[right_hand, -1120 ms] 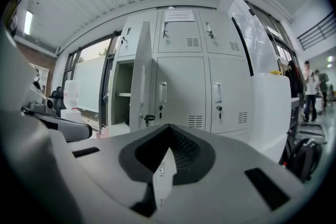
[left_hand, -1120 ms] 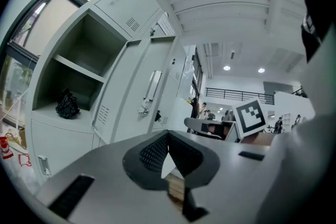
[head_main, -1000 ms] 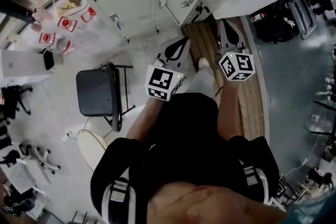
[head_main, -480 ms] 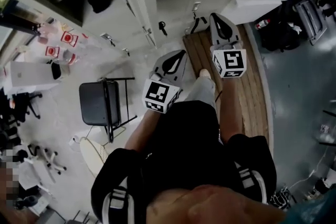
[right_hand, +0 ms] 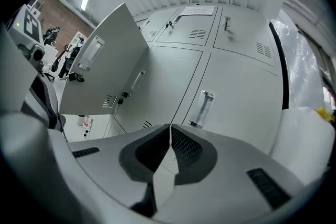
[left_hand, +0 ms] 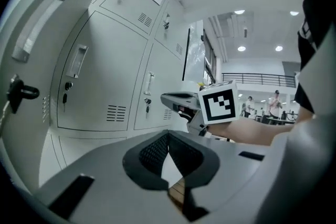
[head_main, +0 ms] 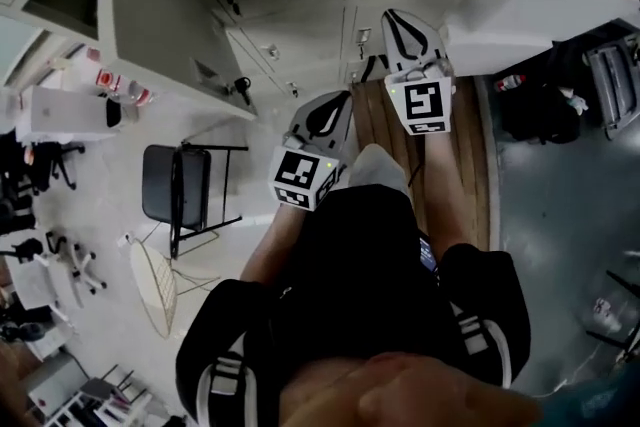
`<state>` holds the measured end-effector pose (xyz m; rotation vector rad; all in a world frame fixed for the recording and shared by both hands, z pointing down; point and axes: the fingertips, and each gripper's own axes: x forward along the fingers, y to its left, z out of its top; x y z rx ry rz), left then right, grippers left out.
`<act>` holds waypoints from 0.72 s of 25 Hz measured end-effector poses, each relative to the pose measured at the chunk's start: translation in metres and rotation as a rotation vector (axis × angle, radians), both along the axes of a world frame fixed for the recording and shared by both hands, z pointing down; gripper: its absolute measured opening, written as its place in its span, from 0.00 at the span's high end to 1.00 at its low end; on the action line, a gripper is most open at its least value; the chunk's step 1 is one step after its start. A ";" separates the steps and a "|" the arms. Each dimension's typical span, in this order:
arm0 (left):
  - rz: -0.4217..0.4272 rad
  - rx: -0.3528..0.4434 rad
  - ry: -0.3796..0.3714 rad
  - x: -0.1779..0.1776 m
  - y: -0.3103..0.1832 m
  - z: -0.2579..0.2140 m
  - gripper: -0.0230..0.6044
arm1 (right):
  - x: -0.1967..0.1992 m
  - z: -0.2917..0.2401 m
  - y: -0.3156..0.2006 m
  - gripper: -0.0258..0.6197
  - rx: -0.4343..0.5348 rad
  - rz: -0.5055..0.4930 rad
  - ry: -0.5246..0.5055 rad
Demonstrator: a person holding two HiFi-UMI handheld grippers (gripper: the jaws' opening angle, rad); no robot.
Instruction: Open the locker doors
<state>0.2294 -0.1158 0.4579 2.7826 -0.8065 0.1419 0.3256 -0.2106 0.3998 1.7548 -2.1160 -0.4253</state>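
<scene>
both claws are pressed together with nothing between them. the right claw faces a closed locker door whose recessed handle sits just above and slightly right of its tips, an open door stands off to its left, and more closed doors lie ahead and left of the left claw. the pull will likely go best if the right claw parts before reaching the handle, seats squarely in the recess, then draws back along the door's swing, with the left claw kept clear.
</scene>
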 end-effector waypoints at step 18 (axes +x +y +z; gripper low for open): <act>-0.474 0.029 -0.172 0.081 -0.037 -0.052 0.95 | 0.071 0.011 -0.072 0.79 -0.271 -0.232 -0.289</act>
